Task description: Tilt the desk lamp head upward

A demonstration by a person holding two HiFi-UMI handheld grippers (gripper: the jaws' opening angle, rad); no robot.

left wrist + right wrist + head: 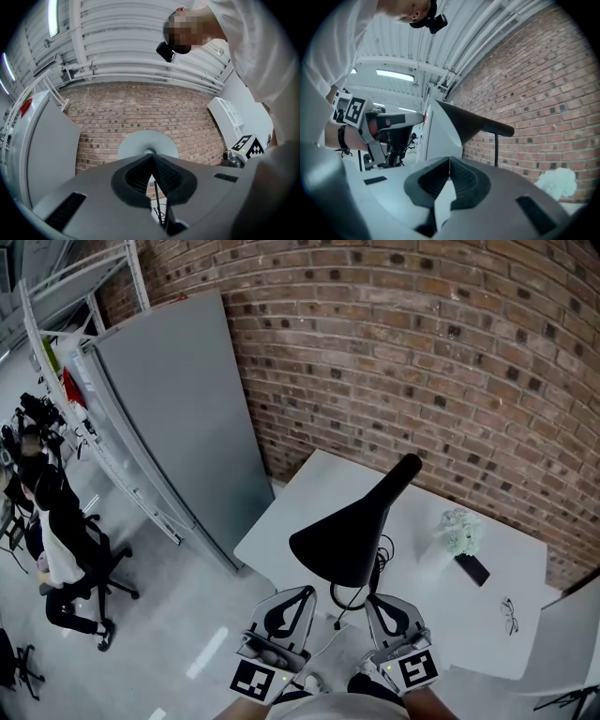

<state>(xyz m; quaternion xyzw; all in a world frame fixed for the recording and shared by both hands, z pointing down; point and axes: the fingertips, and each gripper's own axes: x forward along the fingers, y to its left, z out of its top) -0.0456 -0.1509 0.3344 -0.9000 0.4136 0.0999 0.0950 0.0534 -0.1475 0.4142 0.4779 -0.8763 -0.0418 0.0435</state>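
Observation:
A black cone-shaped desk lamp head (345, 538) stands over the white table (309, 486), its thin neck rising to the far right. Both grippers hang just in front of and below the shade, touching nothing. My left gripper (301, 592) is shut and empty; in the left gripper view its shut tips (151, 157) point up at the pale underside of the lamp head (147, 143). My right gripper (372, 602) is also shut and empty; in the right gripper view its tips (450, 161) sit below the dark lamp head (461, 123), with the left gripper (389, 123) off to the left.
White flowers (461, 531), a black phone (472, 569) and glasses (509, 615) lie on the table's right side. The lamp's black cable (349, 596) loops near the grippers. A grey cabinet (178, 418) stands left, a brick wall (450, 362) behind. A seated person (56, 540) is far left.

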